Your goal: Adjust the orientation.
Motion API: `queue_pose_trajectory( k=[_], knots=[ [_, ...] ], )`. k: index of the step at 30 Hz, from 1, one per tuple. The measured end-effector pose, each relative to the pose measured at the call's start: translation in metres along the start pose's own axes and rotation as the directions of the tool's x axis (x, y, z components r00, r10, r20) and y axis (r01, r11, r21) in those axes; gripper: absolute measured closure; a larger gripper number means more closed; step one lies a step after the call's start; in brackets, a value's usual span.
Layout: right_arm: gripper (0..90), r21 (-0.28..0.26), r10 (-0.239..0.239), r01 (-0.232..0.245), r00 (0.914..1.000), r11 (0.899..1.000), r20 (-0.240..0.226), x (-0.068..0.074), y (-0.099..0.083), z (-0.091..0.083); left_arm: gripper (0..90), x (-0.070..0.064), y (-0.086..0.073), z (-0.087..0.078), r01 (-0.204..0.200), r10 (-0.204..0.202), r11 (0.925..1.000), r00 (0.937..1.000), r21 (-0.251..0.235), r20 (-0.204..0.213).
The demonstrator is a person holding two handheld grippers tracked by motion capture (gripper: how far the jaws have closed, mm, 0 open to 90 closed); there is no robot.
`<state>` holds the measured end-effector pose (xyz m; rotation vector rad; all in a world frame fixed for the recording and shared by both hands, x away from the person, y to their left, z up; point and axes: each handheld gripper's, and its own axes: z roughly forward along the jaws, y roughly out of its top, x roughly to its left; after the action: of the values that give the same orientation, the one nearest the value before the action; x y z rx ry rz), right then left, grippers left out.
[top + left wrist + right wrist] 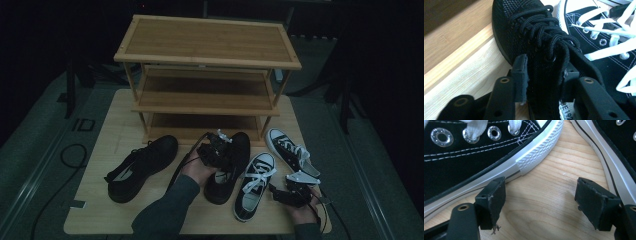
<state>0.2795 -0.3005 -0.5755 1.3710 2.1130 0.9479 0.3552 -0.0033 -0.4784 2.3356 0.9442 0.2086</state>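
Two black mesh shoes lie on the wooden table (95,205): one at the left (142,167), one in the middle (231,167). My left gripper (219,152) is shut on the middle shoe (536,37); its pads (521,75) squeeze the tongue and laces. Two black canvas sneakers with white laces lie to the right, one near (255,185) and one farther back (289,149). My right gripper (280,194) stands open low over the table (544,202), between the near sneaker's white sole (506,170) and the other sneaker's sole (606,167), touching neither.
A three-shelf bamboo rack (207,42) stands at the back of the table, all its shelves bare. Cables trail over the table and onto the grey floor at the left (72,155). The surroundings are dark.
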Motion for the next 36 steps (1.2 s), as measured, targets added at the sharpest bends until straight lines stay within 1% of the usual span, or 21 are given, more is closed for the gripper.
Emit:
queue_pose_trajectory(
  k=[1,2,4,5,6,11,12,14,21,26,28,29,30,31,36],
  knots=[
    [24.7,0.0,0.0,0.0,1.0,1.0,0.0,0.0,0.0,0.0,75.2,0.0,0.0,-0.001,0.001,-0.001,1.0,1.0,0.004,-0.003],
    [24.7,0.0,0.0,0.0,1.0,1.0,0.0,0.0,0.0,0.0,80.1,0.0,0.0,-0.001,0.007,-0.007,1.0,0.9999,0.006,-0.01],
    [24.7,0.0,0.0,0.0,1.0,1.0,0.0,0.0,0.0,0.0,84.5,0.0,-0.001,-0.002,0.011,-0.011,0.9999,0.9997,0.008,-0.02],
    [24.7,0.0,0.0,0.0,1.0,1.0,0.0,0.0,0.0,0.0,84.9,0.0,-0.001,-0.003,0.01,-0.01,0.9999,0.9996,0.005,-0.025],
    [24.7,0.0,0.0,0.0,1.0,1.0,0.0,0.0,0.0,0.0,85.3,0.0,-0.002,-0.003,0.017,-0.017,0.9999,0.9994,-0.001,-0.03],
    [24.7,0.0,0.0,0.0,1.0,1.0,0.0,0.0,0.0,0.0,86.1,0.0,-0.003,-0.005,0.018,-0.018,0.9998,0.9988,-0.003,-0.045],
    [24.7,0.0,0.0,0.0,1.0,1.0,0.0,0.0,0.0,0.0,86.2,0.0,-0.004,-0.006,0.013,-0.013,0.9999,0.9987,-0.001,-0.05],
    [24.7,0.0,0.0,0.0,1.0,1.0,0.0,0.0,0.0,0.0,86.2,0.001,-0.006,-0.007,0.018,-0.018,0.9998,0.9985,-0.001,-0.052],
    [24.7,0.0,0.0,0.0,1.0,1.0,0.0,0.0,0.0,0.0,86.3,0.011,-0.018,-0.017,0.042,-0.042,0.9991,0.9974,-0.004,-0.059],
    [24.7,0.0,0.0,0.0,1.0,1.0,0.0,0.0,0.0,0.0,86.3,0.018,-0.029,-0.026,0.043,-0.042,0.9991,0.9974,0.0,-0.058],
    [24.7,0.0,-0.001,0.001,1.0,1.0,0.0,0.0,0.0,0.0,86.2,0.021,-0.033,-0.029,0.038,-0.038,0.9993,0.9981,-0.002,-0.049],
    [24.7,0.0,-0.001,0.001,1.0,1.0,0.0,0.0,0.0,0.0,86.2,0.021,-0.033,-0.029,0.038,-0.038,0.9993,0.9981,-0.002,-0.049],
    [24.7,0.0,-0.001,0.001,1.0,1.0,0.0,0.0,0.0,0.0,86.2,0.027,-0.04,-0.031,0.053,-0.053,0.9985,0.9982,-0.017,-0.027],
    [24.7,0.0,-0.001,0.001,1.0,1.0,0.0,0.0,0.0,0.0,86.2,0.028,-0.042,-0.032,0.063,-0.063,0.9978,0.9978,-0.022,-0.022],
    [24.7,0.0,-0.001,0.001,1.0,1.0,0.0,0.0,0.0,0.0,86.2,0.032,-0.049,-0.039,0.061,-0.061,0.998,0.9971,-0.019,-0.044]
  ],
)
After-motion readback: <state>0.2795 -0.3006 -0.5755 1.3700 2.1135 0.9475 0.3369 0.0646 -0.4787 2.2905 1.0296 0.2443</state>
